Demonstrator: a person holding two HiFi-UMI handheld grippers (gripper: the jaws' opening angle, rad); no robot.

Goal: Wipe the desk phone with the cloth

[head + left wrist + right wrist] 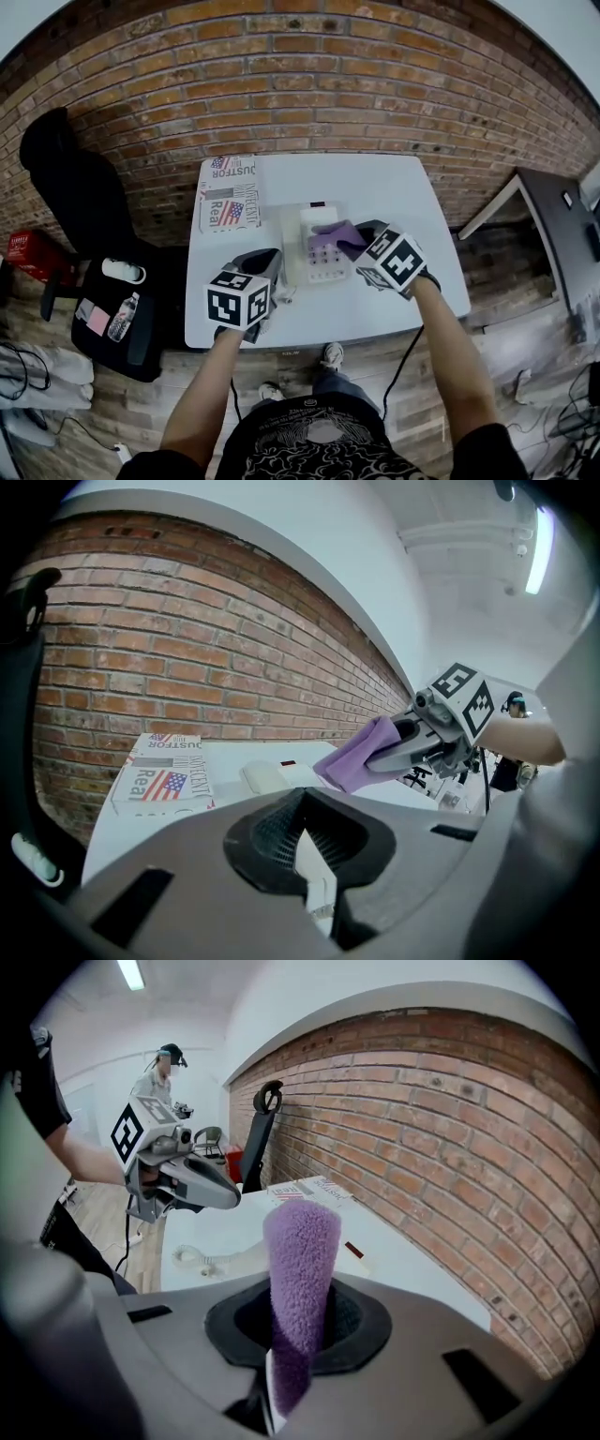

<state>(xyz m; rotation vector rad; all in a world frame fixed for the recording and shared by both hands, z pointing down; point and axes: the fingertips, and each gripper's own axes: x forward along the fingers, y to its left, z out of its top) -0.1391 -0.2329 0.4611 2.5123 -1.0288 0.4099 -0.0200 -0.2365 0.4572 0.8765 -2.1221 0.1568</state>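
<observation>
Right hand-held gripper (367, 234) | clamped on purple cloth (330, 234) over desk phone (323, 264) | left hand-held gripper (267, 264) closed, empty

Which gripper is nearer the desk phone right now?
Right. The right gripper holds the cloth over the desk phone; the left gripper hangs off its left edge.

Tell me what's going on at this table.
The desk phone is being wiped with hand-held grippers. The right gripper is shut on a purple cloth and holds it over the white desk phone in the middle of the white table. Whether the cloth touches the phone can't be told. The left gripper hovers at the phone's left side, its fingers together and apparently empty.
</observation>
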